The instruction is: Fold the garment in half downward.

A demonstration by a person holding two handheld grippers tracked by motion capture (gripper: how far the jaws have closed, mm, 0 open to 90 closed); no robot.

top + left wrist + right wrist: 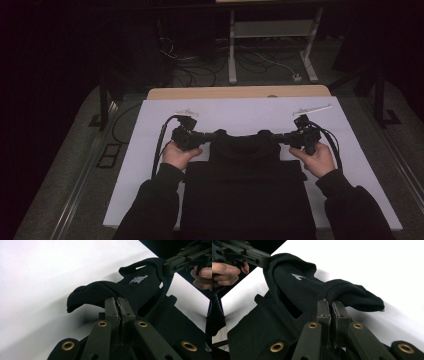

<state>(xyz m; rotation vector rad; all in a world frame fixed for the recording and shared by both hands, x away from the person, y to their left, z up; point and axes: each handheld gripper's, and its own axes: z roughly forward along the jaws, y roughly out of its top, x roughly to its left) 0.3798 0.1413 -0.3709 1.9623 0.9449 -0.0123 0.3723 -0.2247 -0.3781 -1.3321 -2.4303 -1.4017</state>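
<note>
Showing garment (140, 287) logo (white) — left gripper view

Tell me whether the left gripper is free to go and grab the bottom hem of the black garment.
Probably not yet: the left gripper is shut on the black garment near its collar, so it must let go first.

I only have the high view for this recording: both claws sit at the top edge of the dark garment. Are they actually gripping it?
Observer: Yes. The left claw is shut on the black knit fabric garment, pinching a bunched fold.
Operator: And the right one?
Observer: The right claw is likewise shut on a bunched fold of it.
Operator: Any marking on the cloth?
Observer: A small white printed logo sits near the neckline between the claws.
</note>
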